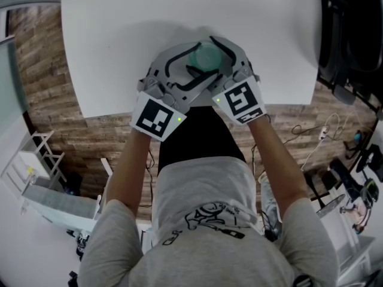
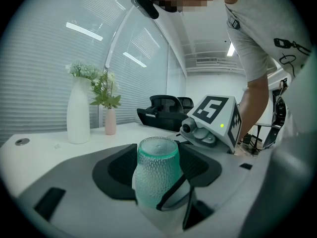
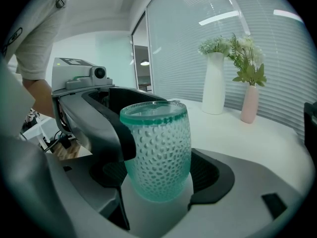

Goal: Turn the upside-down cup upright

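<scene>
A teal dimpled glass cup [image 1: 208, 55] stands on the white table [image 1: 114, 34] near its front edge, its thick closed end facing up. Both grippers reach in around it. My left gripper [image 1: 192, 66] comes from the lower left, and in its own view its dark pads hug both sides of the cup [image 2: 154, 162]. My right gripper [image 1: 214, 66] comes from the lower right with the cup [image 3: 158, 148] between its jaws. A finger of the left gripper [image 3: 113, 130] lies against the cup and hides the right gripper's near pad. The right gripper's marker cube [image 2: 218, 115] shows behind the cup.
A white vase with flowers [image 2: 78, 115] and a small pink vase [image 2: 110, 121] stand further back on the table. A black chair [image 2: 163, 110] is beyond it. The table's front edge [image 1: 108, 113] is close to the person; cables [image 1: 317, 139] lie on the wooden floor.
</scene>
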{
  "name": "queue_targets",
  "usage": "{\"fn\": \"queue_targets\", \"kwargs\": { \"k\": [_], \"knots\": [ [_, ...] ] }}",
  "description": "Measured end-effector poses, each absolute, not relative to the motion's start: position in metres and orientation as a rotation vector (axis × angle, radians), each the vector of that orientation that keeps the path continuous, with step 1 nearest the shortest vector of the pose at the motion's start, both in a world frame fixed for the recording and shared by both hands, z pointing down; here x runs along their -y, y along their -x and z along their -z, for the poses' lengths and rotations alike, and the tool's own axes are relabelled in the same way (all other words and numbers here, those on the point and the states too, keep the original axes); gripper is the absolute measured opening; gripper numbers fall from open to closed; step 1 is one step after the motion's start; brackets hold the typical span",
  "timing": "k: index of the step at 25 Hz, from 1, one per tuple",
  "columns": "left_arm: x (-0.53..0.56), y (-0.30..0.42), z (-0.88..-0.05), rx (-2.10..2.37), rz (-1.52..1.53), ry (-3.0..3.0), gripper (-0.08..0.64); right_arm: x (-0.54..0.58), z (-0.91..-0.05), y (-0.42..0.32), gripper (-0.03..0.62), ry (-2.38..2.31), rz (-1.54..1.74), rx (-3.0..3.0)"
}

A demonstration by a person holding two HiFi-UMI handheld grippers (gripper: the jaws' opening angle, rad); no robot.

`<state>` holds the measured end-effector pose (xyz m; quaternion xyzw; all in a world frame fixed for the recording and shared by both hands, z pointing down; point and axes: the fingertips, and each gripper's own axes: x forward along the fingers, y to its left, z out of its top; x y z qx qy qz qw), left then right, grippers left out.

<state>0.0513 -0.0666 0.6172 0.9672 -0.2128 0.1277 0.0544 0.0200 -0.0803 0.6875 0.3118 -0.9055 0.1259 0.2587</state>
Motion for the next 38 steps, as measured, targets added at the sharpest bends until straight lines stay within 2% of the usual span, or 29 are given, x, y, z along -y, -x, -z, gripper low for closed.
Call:
{"fn": "queue_targets", "kwargs": {
  "k": [22, 33, 38],
  "knots": [
    [0.067, -0.048, -0.621, 0.659, -0.352, -2.889, 0.27, 0.08, -0.685, -0.018, 0.388, -0.833, -0.333, 2.456],
    [0.07, -0.045, -0.592, 0.69, -0.29, -2.88, 0.278, 0.079, -0.652, -0.015, 0.388, -0.789, -0.282, 2.521],
    [0.071, -0.037, -0.565, 0.761, -0.159, -2.802, 0.278, 0.074, -0.63, -0.019, 0.388, -0.801, -0.263, 2.541]
  ]
}}
